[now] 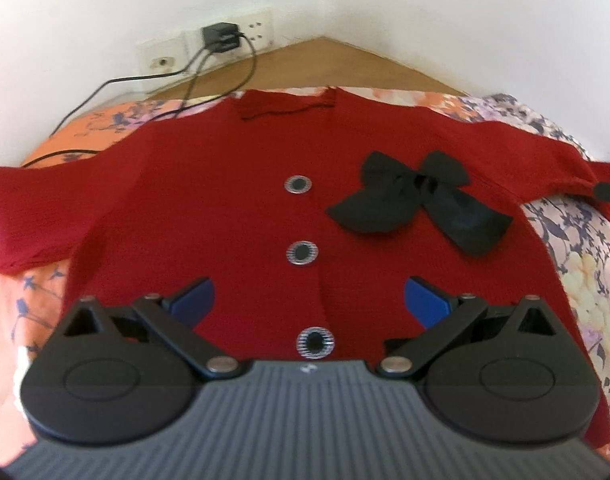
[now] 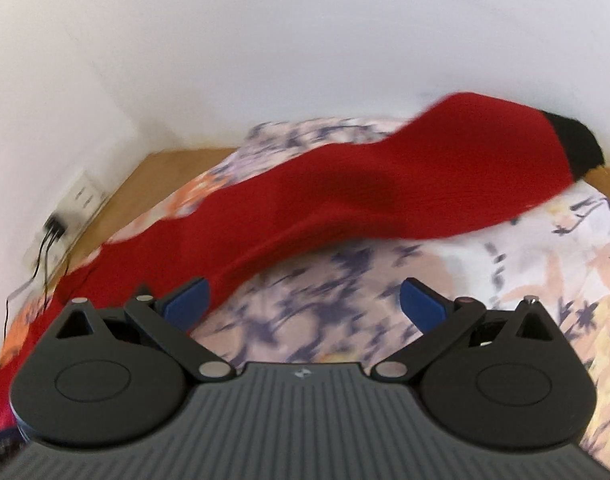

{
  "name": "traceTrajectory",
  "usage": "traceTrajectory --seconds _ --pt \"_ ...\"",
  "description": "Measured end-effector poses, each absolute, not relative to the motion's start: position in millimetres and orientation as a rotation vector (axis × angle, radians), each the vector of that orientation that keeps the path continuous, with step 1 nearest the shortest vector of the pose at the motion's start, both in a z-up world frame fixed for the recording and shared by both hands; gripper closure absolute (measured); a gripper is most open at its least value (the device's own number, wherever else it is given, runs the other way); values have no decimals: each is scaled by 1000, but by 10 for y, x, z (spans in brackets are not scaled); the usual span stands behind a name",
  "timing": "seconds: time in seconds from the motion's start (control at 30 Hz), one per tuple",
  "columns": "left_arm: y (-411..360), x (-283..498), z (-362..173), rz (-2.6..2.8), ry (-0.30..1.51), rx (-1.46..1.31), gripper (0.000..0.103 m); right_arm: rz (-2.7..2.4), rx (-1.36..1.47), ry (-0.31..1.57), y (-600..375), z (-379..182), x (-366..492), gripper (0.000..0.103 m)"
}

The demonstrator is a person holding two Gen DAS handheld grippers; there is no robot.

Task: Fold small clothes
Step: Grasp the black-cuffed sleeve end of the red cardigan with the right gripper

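Your red cardigan [image 1: 233, 208] lies flat and unfolded across the centre of the floral bedsheet [image 1: 577, 280], both sleeves out, while your left gripper [image 1: 309, 300] and right gripper [image 2: 303, 300] hang spread and empty, so every fold remains.

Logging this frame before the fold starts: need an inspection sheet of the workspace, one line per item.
Surface: floral bedsheet, over a wooden base.
Job's things: red cardigan spread flat, front up, three buttons down the middle, black bow on its chest; one sleeve stretched out over the sheet, black cuff at its end.
Clutter: nothing seen.
Grippers: left tongs open above the cardigan's lower front; right tongs open beside the sleeve, holding nothing.
Cables: black cables run from a charger onto the bed edge.
Surroundings: white walls, wall sockets, room corner.
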State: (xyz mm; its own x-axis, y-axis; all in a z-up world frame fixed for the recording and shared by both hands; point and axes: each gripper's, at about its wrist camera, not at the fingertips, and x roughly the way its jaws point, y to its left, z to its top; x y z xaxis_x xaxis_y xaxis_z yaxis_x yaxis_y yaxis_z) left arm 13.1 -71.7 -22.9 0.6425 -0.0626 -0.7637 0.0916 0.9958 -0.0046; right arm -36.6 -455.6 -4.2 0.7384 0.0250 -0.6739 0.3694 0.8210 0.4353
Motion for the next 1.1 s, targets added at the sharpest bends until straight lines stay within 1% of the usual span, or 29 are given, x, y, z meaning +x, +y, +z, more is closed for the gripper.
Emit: traceTrajectory --seconds 0.2,0.43,0.53,0.63,0.73,0.93,1.07,1.1 --pt "-898 172 -340 -89 875 11 0 -203 667 735 -5016 -280 -194 0" --pt "-1031 197 -523 -51 909 -12 0 -177 733 692 -5299 -397 -51 0" --pt "-1034 213 -601 -33 938 -27 0 -156 749 666 -5342 -439 -22 0" --pt "-1045 220 -665 -11 950 -19 0 -144 781 589 -5344 -520 -63 0" --pt "-1075 202 -702 -2 939 15 0 -118 733 592 -5315 -535 -27 0" --pt "-1112 205 -744 -5 941 61 0 -175 934 503 -5484 -603 -75 0" --pt "-1081 220 -753 -19 949 51 0 -211 911 485 -5413 -612 -21 0" --pt "-1085 218 -755 -21 947 54 0 -220 908 481 -5399 -616 -16 2"
